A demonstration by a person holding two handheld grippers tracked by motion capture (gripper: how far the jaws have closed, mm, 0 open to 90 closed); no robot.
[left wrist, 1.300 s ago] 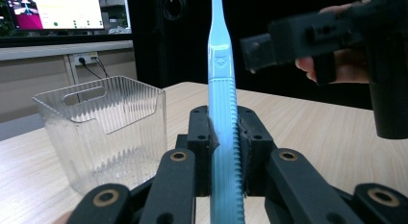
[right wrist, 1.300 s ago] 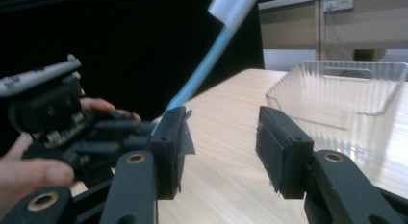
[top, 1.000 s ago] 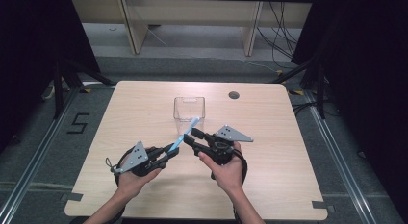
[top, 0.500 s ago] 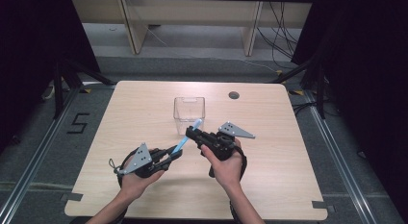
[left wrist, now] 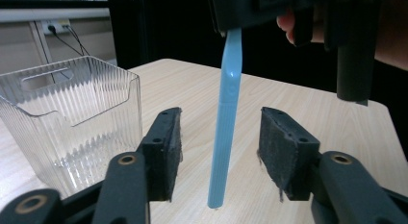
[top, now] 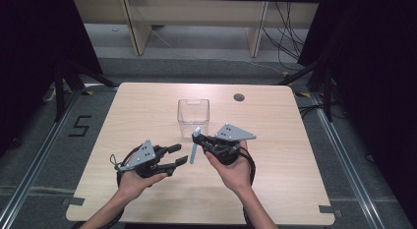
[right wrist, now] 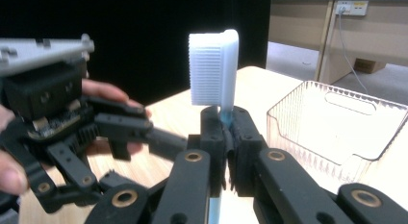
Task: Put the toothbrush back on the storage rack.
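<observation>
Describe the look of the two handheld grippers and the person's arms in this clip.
Both the left gripper and the right gripper are black, built of pinned linkage bars with brass-coloured pivots, and each carries a grey three-cornered plate on top. Their jaws end in flat dark pads with a rough face. A black cable loops from each body. The forearms show bare, with no sleeves or gloves in sight.

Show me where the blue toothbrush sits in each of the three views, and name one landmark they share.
High view: the blue toothbrush hangs at centre, just below the clear bin.
Left gripper view: its handle hangs upright at centre, apart from both pads.
Right gripper view: its white bristle head rises at centre, neck clamped in the right gripper.
Shared landmark: the clear bin, left in the left gripper view, right in the right gripper view.
</observation>
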